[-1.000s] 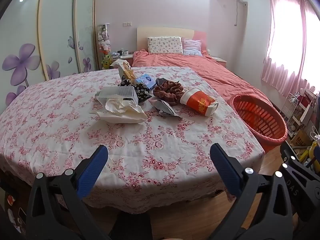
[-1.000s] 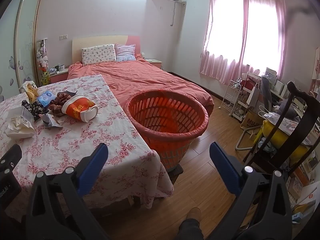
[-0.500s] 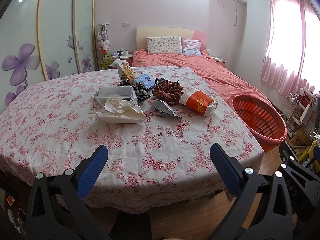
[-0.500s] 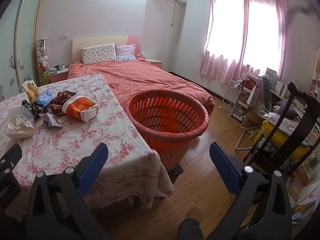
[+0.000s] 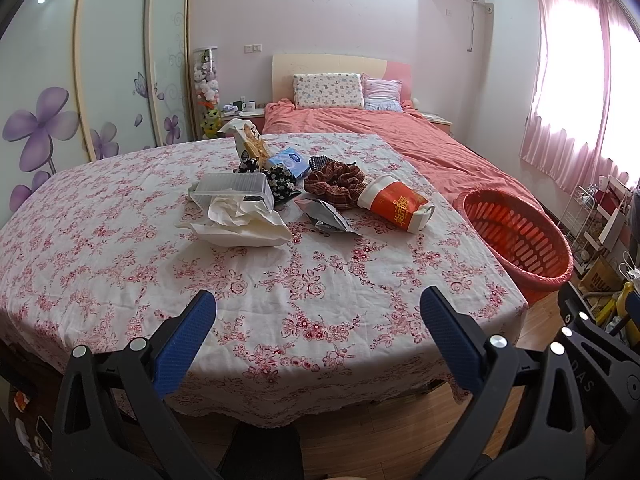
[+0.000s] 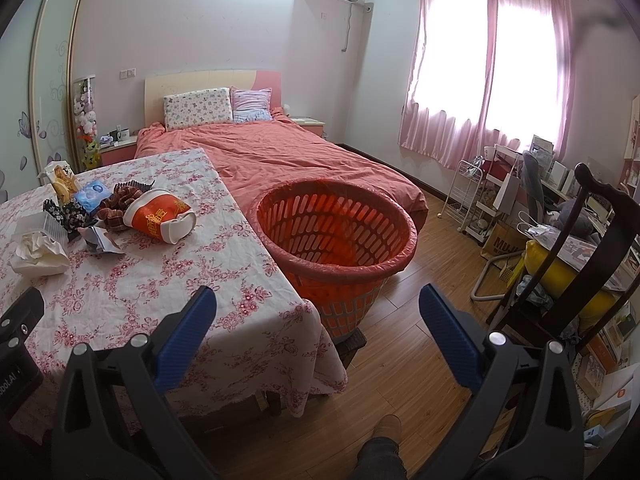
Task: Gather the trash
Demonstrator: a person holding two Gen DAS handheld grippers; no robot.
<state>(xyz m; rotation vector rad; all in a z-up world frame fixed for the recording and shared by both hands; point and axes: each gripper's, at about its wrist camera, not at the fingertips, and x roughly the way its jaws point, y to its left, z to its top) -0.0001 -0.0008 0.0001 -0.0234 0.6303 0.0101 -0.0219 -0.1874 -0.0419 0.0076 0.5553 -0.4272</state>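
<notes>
from the left wrist view, very little has changed over the last second: our left tool (image 5: 318, 314) sits spread wide and empty over the near edge of the surface (image 5: 120, 264), perhaps a touch nearer than before. the trash lies untouched in a heap near the far middle: crumpled tissue (image 5: 240, 222), a clear plastic box (image 5: 234, 188), a silver wrapper (image 5: 328, 218) and a tipped orange paper cup (image 5: 396, 204).

from the right wrist view, our right tool (image 6: 318, 314) is likewise released and holds nothing, poised over the surface corner with the red basket (image 6: 336, 232) just beside it on the floor. the view is almost as it was, so we judge that collecting has not begun and the first reach is still to come.
</notes>
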